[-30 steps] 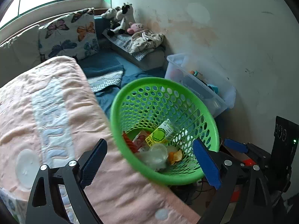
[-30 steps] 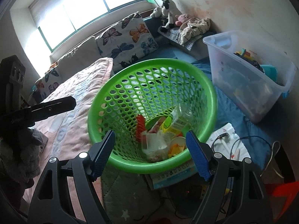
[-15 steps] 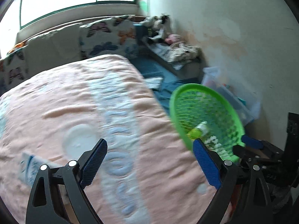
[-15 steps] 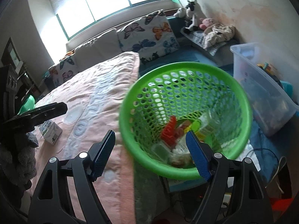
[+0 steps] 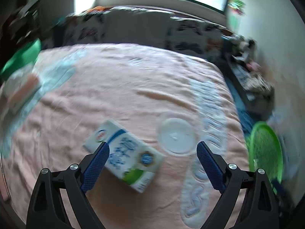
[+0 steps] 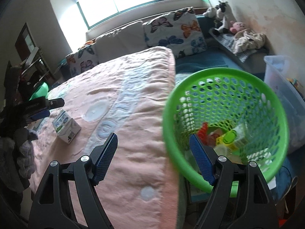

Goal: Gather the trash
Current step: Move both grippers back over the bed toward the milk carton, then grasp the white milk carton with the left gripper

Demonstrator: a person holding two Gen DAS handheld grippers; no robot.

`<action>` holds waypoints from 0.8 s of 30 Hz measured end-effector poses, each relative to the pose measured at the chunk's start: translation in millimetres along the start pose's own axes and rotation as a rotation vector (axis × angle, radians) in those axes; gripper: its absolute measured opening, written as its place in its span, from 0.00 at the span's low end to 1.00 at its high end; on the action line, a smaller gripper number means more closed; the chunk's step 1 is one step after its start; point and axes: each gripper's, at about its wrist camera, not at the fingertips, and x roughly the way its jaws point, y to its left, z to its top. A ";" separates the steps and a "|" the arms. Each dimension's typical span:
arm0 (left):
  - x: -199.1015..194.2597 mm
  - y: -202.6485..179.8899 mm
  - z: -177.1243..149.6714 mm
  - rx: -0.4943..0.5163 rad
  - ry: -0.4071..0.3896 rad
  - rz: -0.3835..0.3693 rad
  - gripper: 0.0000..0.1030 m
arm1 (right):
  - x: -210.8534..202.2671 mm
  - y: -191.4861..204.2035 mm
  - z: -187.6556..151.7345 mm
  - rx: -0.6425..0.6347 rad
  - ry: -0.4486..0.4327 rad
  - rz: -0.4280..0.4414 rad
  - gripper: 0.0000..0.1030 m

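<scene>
A white, blue and green milk carton (image 5: 125, 154) lies on the pink bedspread (image 5: 124, 91), with a clear round plastic lid (image 5: 176, 134) just to its right. My left gripper (image 5: 152, 164) is open and empty, hovering over the carton. The carton (image 6: 65, 126) and lid (image 6: 95, 109) also show in the right wrist view, with the left gripper (image 6: 41, 107) above the carton. My right gripper (image 6: 153, 158) is open and empty over the bed's edge, next to the green mesh basket (image 6: 225, 78), which holds several pieces of trash (image 6: 226, 139).
Butterfly cushions (image 6: 173, 32) line the wall under the window. Stuffed toys (image 6: 221, 17) and a clear storage bin (image 6: 280, 87) stand along the right wall. The basket shows at the right edge of the left wrist view (image 5: 265, 150). A dark cloth heap (image 6: 13, 152) lies at left.
My left gripper has swung left from the basket across the bed to the carton and lid. My right gripper has also drifted left, from over the basket to the bed's edge.
</scene>
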 end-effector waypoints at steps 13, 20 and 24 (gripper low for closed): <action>41.8 63.1 10.0 -0.365 0.102 0.051 0.87 | 24.0 19.0 -0.6 -0.034 0.049 0.046 0.76; 59.7 68.0 10.2 -0.445 0.140 0.061 0.87 | 34.9 25.7 0.4 -0.040 0.065 0.059 0.76; 66.8 71.5 10.1 -0.485 0.147 0.077 0.87 | 40.3 31.1 2.3 -0.053 0.073 0.064 0.75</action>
